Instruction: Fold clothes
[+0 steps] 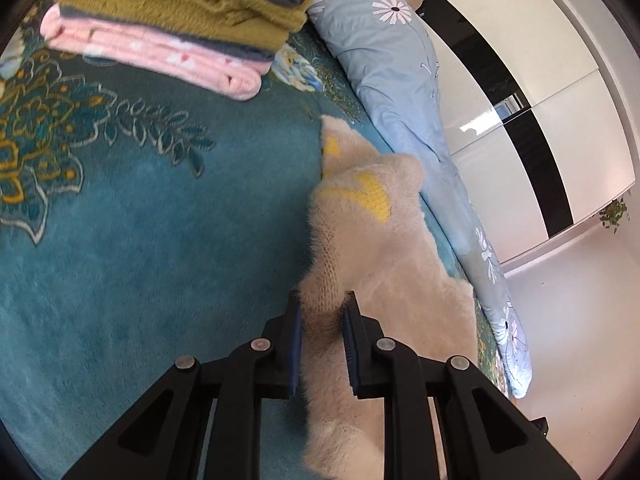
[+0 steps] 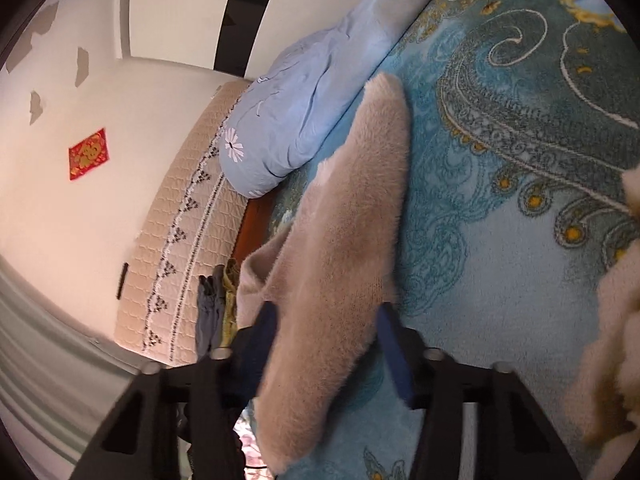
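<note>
The left gripper pinches a bunched edge of the fluffy beige sweater while the right gripper straddles its sleeve without clearly pressing, apparently to fold it flat on the teal blanket beside the folded pile.

I see a fluffy beige sweater with yellow patches bunched and lifted off the teal patterned bedspread, one long fuzzy part of it trailing flat toward the blue pillow, and a folded stack lying well apart.
</note>
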`<state>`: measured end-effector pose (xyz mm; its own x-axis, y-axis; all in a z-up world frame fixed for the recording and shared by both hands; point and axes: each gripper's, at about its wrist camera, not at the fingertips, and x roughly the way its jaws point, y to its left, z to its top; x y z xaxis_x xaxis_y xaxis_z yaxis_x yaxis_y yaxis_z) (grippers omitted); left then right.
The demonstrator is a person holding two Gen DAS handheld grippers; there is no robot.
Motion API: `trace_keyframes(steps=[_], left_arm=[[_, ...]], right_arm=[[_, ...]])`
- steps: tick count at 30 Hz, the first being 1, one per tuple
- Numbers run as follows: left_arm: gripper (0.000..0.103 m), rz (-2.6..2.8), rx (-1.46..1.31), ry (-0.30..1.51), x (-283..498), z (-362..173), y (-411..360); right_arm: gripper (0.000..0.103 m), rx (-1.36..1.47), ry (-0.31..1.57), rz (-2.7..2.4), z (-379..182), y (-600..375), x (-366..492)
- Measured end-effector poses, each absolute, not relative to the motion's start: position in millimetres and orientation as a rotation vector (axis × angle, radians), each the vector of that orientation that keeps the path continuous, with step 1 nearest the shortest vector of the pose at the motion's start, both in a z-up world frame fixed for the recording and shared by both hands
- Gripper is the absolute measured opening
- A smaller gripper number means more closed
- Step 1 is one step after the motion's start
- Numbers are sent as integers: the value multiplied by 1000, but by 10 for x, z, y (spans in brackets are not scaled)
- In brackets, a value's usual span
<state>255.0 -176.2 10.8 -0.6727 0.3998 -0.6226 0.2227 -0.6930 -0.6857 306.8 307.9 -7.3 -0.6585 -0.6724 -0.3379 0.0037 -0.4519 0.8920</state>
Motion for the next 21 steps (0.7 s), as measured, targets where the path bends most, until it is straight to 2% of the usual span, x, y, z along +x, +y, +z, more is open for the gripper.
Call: trace_keyframes(steps=[10,17,19,21], left_arm=[[19,2438,-1225,-1209,2517,0,-1795],[19,2415,-1241,-1231,2488,-31,-1787],[19,2424,-1232,-1197,2498,53,-1767],[19,2436,-1207,-1158,2507,196,-1719]], right_arm=[[49,1209,-1266,-2078,-301,2713,2987],[49,1170,-1349,-2041,-363,2480,2848],[44,1141,-1407,-2034,-355,2454,2805],[31,1112,-1470,-2018,-329,2470,2772]])
